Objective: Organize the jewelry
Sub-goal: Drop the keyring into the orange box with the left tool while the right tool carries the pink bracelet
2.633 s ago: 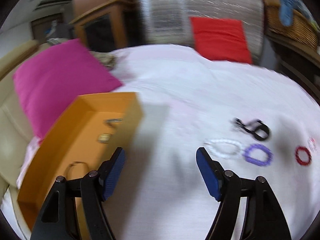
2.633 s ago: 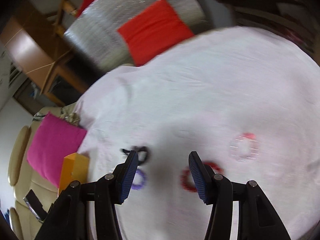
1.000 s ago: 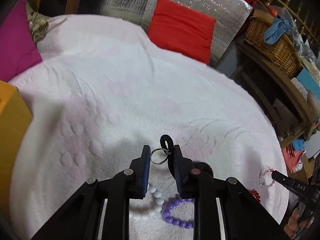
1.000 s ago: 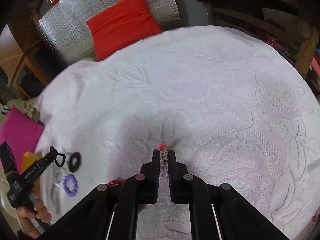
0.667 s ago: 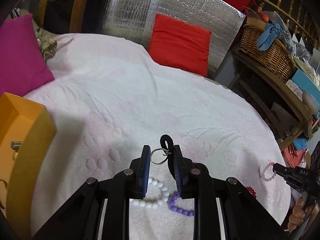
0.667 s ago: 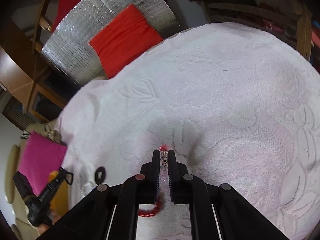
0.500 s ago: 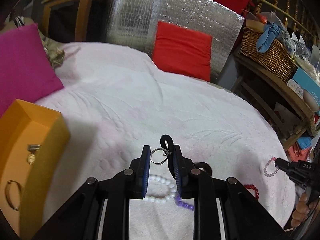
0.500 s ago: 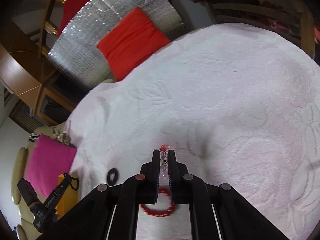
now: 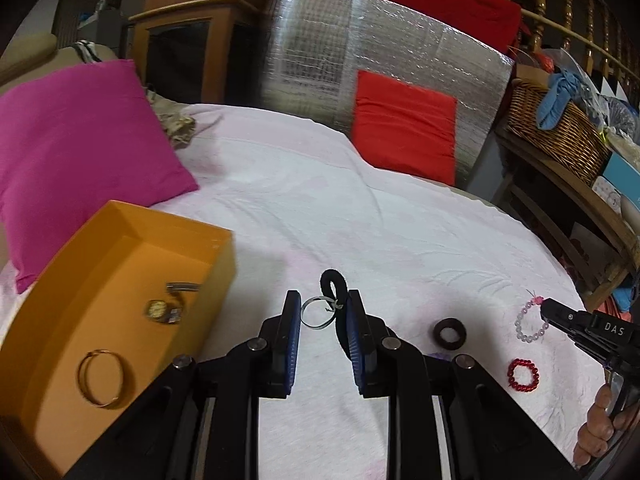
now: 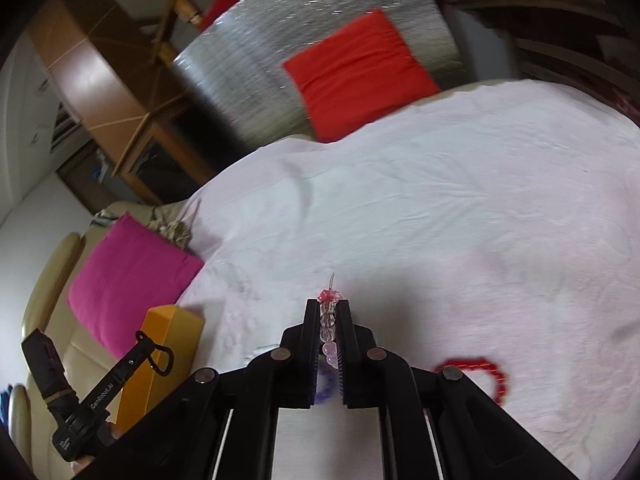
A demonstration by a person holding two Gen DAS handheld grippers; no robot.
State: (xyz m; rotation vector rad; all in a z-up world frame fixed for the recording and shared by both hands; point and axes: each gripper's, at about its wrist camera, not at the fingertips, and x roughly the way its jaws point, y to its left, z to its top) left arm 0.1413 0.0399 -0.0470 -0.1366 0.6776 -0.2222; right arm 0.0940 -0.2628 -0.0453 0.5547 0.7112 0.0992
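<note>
My left gripper [image 9: 323, 309] is shut on a black cord with a silver ring [image 9: 318, 312], held above the white bedspread beside the orange box [image 9: 120, 240]. The box holds a gold bangle [image 9: 102, 378] and a small watch [image 9: 160, 310]. My right gripper [image 10: 329, 312] is shut on a pink and clear bead bracelet [image 10: 328, 326]; it also shows at the right of the left wrist view [image 9: 530, 320]. A red bead bracelet [image 9: 523, 375], a dark ring [image 9: 451, 333] and a purple bracelet [image 10: 325, 386] lie on the bedspread.
A magenta cushion [image 9: 76, 148] lies behind the box. A red cushion [image 9: 404, 136] leans on a silver foil panel [image 9: 340, 60] at the back. A wicker basket [image 9: 560, 128] stands on a shelf at the right. The left gripper [image 10: 154, 354] shows over the orange box [image 10: 168, 356].
Both grippers closed on their items and lifted them. My left gripper has carried the cord leftward to beside the orange box. The right gripper has risen with the bracelet.
</note>
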